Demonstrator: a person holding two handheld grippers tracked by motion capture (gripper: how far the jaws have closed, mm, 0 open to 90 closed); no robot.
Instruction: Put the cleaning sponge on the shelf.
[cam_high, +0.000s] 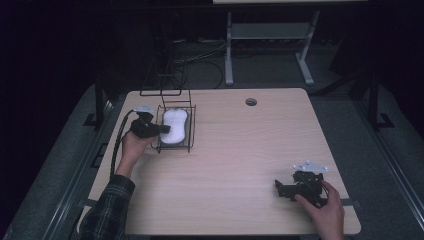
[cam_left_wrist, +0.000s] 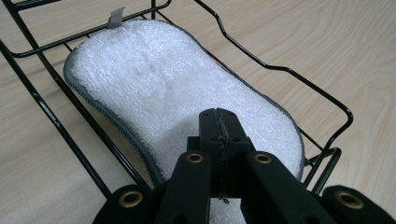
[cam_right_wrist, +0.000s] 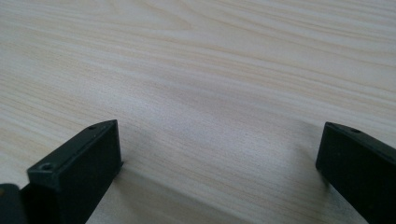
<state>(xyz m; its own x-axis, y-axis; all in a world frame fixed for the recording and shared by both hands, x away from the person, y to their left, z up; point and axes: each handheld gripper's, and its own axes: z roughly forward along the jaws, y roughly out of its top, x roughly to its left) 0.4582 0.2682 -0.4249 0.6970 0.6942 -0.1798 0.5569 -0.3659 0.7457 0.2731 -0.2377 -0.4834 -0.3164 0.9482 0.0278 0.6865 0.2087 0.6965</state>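
A white microfibre sponge pad (cam_high: 174, 125) with a grey edge lies flat in a black wire basket (cam_high: 192, 131) at the table's back left. In the left gripper view the pad (cam_left_wrist: 163, 84) fills most of the basket (cam_left_wrist: 280, 69). My left gripper (cam_high: 165, 129) reaches over the basket's near side, and its jaws (cam_left_wrist: 219, 116) are pressed together just over the pad, with nothing visible between them. My right gripper (cam_high: 278, 187) rests low near the table's front right corner. It stands open (cam_right_wrist: 219, 149) over bare wood.
The basket's tall wire frame (cam_high: 160, 80) rises behind it at the table's back edge. A round cable hole (cam_high: 251, 102) sits near the back middle. A grey stand (cam_high: 229, 50) is on the floor beyond the light wooden table (cam_high: 240, 160).
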